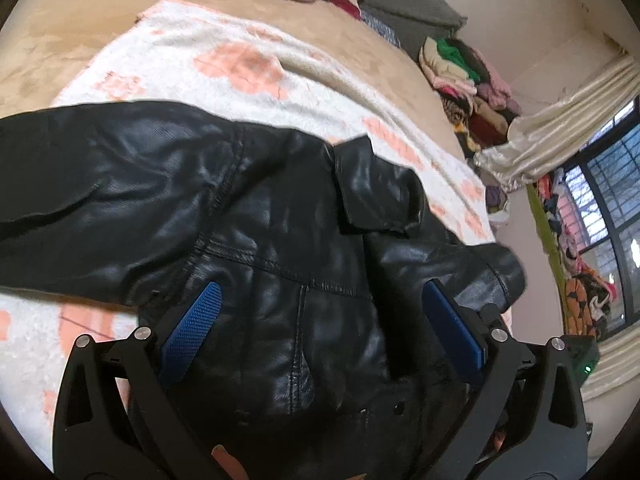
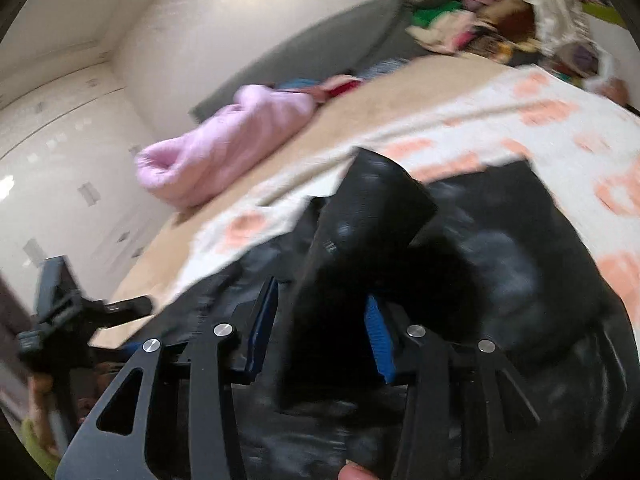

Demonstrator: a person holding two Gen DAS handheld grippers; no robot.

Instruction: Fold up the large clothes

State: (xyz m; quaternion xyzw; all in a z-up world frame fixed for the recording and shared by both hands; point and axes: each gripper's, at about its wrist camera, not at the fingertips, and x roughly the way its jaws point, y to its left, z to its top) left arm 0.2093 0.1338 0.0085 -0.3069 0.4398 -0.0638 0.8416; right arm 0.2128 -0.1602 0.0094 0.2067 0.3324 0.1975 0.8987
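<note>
left wrist view: glossy, creased black leather jacket (image 1: 256,208) lies on a fuzzy white-and-peach blanket (image 1: 224,60); left gripper (image 1: 320,312) spread wide over it, holding nothing. right gripper (image 2: 322,316) half open around a stiff black flap, grip unclear.

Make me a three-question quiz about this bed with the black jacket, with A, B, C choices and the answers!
1. Where does the black leather jacket lie?
A. On the white blanket with peach patches
B. On the floor
C. On a chair

2. What colour is the fluffy bundle near the grey headboard?
A. Green
B. Pink
C. Blue

3. How do the left gripper fingers stand?
A. Squeezed together
B. Wide apart over the jacket
C. Clamped on the curtain

Answers:
1 A, the patterned blanket shows all around the jacket.
2 B, it is plainly pale pink in the right wrist view.
3 B, the blue pads sit far apart with jacket leather showing between them.
</note>
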